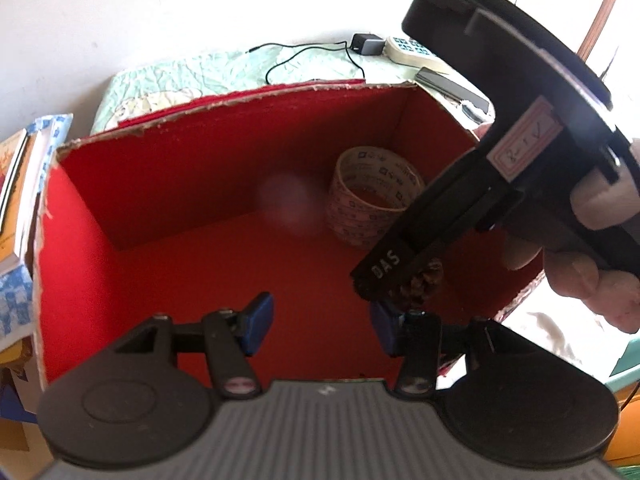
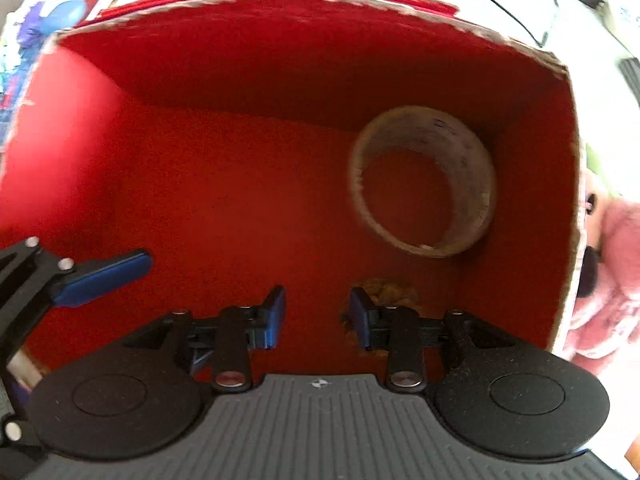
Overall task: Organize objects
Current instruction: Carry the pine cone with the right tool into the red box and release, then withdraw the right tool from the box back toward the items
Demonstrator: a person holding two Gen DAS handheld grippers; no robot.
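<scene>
Left wrist view: left gripper (image 1: pixel 320 326) over red box (image 1: pixel 192 168), fingers wide, empty. Tape roll (image 1: pixel 374 196) in box's far right corner. Right gripper's body entering from right, gripped by hand (image 1: pixel 592 280), above brown lump (image 1: pixel 422 282). Charger (image 1: pixel 366 44) and remote (image 1: pixel 412 50) beyond box.

Right wrist view: right gripper (image 2: pixel 318 316) fingers wide, empty. Pink plush (image 2: pixel 612 264) outside right wall, seen only here.

You can read "DAS" in white letters on the black body of the right gripper (image 1: pixel 404 292), above the red box (image 1: pixel 168 272) floor. The handwritten label higher on that gripper and the print on the tape roll (image 1: pixel 374 196) are too blurred to read.
</scene>
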